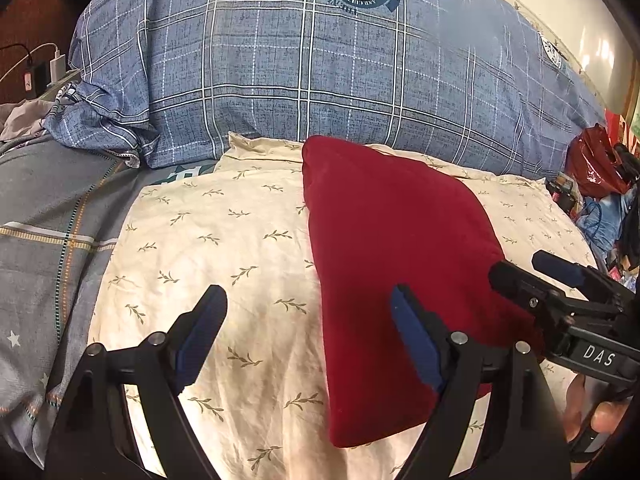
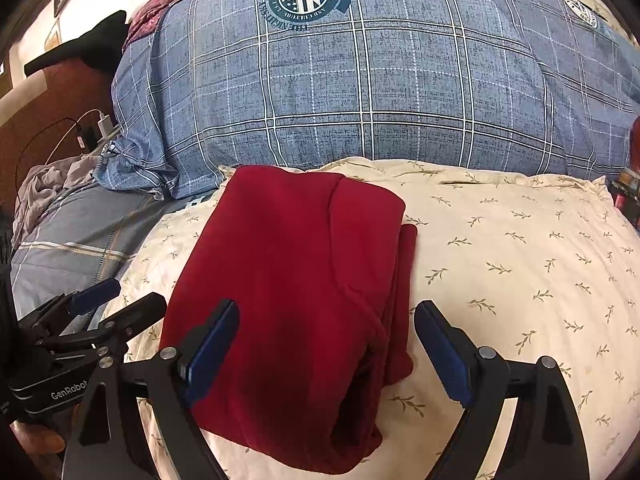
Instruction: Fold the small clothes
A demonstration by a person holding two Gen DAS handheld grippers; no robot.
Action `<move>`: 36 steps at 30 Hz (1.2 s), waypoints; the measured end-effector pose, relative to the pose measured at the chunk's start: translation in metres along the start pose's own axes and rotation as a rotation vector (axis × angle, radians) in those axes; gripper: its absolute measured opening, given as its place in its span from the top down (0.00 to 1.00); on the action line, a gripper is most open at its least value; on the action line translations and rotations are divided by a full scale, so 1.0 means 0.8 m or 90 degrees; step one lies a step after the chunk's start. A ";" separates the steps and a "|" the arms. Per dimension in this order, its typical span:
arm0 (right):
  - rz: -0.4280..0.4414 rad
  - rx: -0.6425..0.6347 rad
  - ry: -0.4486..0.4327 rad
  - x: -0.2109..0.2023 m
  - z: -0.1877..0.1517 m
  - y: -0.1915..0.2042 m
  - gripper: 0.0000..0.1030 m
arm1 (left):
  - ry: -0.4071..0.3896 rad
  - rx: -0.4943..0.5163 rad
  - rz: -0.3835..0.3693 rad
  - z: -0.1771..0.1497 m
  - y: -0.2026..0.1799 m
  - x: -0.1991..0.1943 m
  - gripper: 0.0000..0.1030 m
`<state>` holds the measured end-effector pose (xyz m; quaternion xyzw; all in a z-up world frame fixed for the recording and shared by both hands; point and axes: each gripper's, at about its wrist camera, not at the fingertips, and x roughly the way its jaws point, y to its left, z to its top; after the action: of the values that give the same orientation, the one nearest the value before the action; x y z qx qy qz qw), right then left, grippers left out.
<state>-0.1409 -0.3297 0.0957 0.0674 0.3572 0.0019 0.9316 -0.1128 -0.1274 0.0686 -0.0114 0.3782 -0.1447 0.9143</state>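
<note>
The red garment (image 2: 296, 280) is already a compact folded block w/ several layers stacked. It's lying flat on the cream leaf-print pillow (image 2: 520, 248), toward its left half in the right wrist view. The open layered ends face me at the near edge, and a seam curves across the top. One under-layer pokes out along the right side, so the stack isn't perfectly square.

My right gripper (image 2: 326, 344) hangs over the near end of the block w/ jaws wide apart, nothing between the pads, and it's not touching the cloth as far as I can tell. My left gripper (image 1: 308, 336) is also spread wide and empty, sitting over bare pillow just left of the garment's left edge. Its right finger (image 1: 416, 344) overlaps the red in that view, but I can't tell if it's touching.

My read: the fold is about done, so what's left is a tidy-up or one last fold. To do it well:
- Pinch all layers at the near corners, not just the top one, else the stack slides apart.
- Both sides together, same pace, so edges stay lined up.
- Tuck that stray right layer under before pressing flat.
- The pillow is soft, so go in shallow. Don't grab the pillowcase too.

The blue plaid duvet (image 2: 380, 88) is bunched behind, touching the pillow's far edge, so keep the garment clear of it.
</note>
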 end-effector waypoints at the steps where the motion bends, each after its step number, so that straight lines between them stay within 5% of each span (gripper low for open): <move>1: 0.000 0.001 0.000 0.001 0.000 0.000 0.12 | 0.001 0.001 0.001 0.000 0.000 0.001 0.19; 36: 0.009 0.011 0.017 0.013 -0.002 0.000 0.12 | 0.001 0.001 0.005 -0.001 0.000 0.007 0.19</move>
<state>-0.1342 -0.3287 0.0877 0.0779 0.3689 0.0064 0.9262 -0.1096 -0.1287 0.0640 -0.0088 0.3786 -0.1415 0.9146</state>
